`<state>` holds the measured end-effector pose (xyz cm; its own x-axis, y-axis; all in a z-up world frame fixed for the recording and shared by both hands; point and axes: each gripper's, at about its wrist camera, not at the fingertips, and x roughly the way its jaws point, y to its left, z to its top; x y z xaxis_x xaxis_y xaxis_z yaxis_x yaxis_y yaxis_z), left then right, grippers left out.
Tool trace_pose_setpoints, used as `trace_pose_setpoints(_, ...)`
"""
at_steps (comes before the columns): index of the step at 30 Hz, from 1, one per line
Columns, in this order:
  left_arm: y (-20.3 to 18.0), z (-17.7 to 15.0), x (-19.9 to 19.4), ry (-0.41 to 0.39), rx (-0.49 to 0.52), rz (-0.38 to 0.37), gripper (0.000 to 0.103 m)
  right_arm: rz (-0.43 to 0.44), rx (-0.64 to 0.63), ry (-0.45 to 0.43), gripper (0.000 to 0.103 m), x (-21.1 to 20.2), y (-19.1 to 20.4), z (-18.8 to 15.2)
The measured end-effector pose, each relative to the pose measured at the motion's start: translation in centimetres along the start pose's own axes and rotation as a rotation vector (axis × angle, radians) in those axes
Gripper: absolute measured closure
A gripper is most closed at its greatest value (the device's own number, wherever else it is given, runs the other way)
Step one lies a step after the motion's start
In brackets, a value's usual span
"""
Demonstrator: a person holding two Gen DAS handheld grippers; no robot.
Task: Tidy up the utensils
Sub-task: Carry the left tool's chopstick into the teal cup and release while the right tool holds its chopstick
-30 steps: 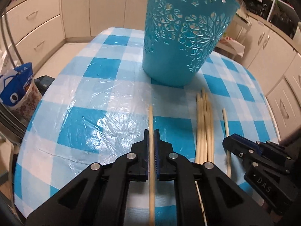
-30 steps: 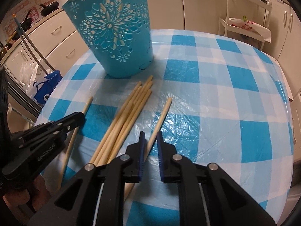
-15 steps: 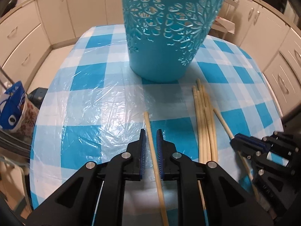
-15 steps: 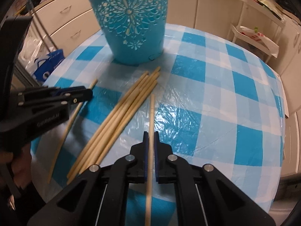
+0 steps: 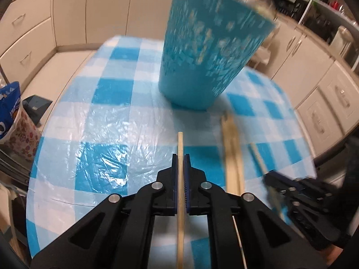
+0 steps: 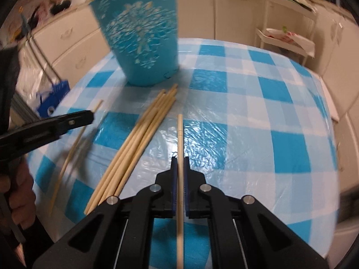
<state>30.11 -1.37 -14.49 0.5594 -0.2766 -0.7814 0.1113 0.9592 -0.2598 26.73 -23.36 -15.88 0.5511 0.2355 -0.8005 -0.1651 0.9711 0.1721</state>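
Note:
A tall turquoise cut-out basket (image 5: 211, 51) stands at the far side of the round table; it also shows in the right wrist view (image 6: 143, 38). My left gripper (image 5: 180, 157) is shut on a wooden chopstick (image 5: 180, 143), held above the cloth. My right gripper (image 6: 180, 160) is shut on another chopstick (image 6: 179, 134), also lifted. A bundle of several chopsticks (image 6: 139, 134) lies on the cloth between the grippers; it shows blurred in the left wrist view (image 5: 232, 148). The left gripper appears in the right wrist view (image 6: 67, 121), with its chopstick (image 6: 74, 143).
The table carries a blue-and-white checked plastic cloth (image 6: 258, 116). Cream cabinets (image 5: 44, 22) ring the room. A patterned bag (image 5: 15, 121) stands on the floor left of the table. A white rack (image 6: 287, 38) stands at the back right.
Both grippers have closed on their chopsticks and lifted them off the cloth. The views have risen and tilted; the basket is blurred by motion.

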Motion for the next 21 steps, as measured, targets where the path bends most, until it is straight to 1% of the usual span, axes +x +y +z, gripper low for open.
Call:
trace_pose_setpoints(2, -0.3, 0.1, -1.8, -0.072, 0.012, -0.018, 0.098, 0.031, 0.044, -0.035, 0.097, -0.1, -0.7, -0.4)
trace_pose_setpoints(4, -0.7, 0.4, -4.0, -0.162, 0.027, -0.030, 0.099, 0.035, 0.094, -0.059, 0.097, -0.4, -1.5, -0.4)
trace_pose_setpoints(7, -2.1, 1.4, -8.1, -0.340, 0.076, -0.039, 0.098, 0.073, 0.173, -0.053, 0.097, -0.2, -2.9, -0.4)
trace_pose_setpoints(9, -3.0, 2.4, -10.0, -0.428, 0.100, -0.042, 0.098, 0.084, 0.191, -0.054, 0.097, -0.2, -3.2, -0.3)
trace_pose_setpoints(13, -4.8, 5.5, -12.9, -0.580, 0.129, -0.040, 0.098, 0.073, 0.174, -0.057, 0.097, -0.2, -2.8, -0.4)
trace_pose_setpoints(16, -5.4, 7.7, -14.3, -0.656, 0.131, -0.043, 0.098, 0.083, 0.183, -0.057, 0.097, -0.2, -3.0, -0.4)
trace_pose_setpoints(19, -6.1, 10.1, -15.5, -0.734, 0.135, -0.025, 0.098, 0.087, 0.186, -0.059, 0.097, -0.2, -3.1, -0.5)
trace_pose_setpoints(21, -6.3, 11.9, -15.8, -0.780, 0.120, -0.013, 0.098, 0.089, 0.188, -0.060, 0.097, -0.2, -3.1, -0.5)
